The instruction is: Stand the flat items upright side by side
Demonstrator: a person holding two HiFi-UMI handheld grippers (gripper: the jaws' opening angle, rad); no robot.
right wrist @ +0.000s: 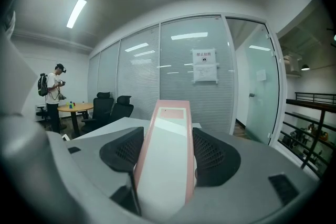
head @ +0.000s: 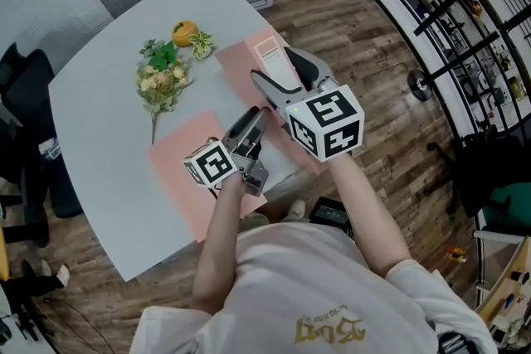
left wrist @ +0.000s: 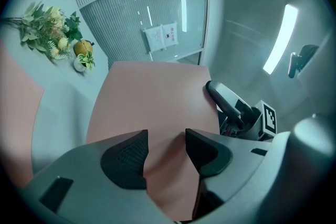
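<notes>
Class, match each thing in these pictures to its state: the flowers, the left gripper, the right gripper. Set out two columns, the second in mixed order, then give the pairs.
Things
1. flowers
2. left gripper
3. right gripper

States
A. closed on a pink-and-white book
B. lying on the white table
C. closed on a plain pink folder

Pairs: 1-B, 2-C, 3-A
</notes>
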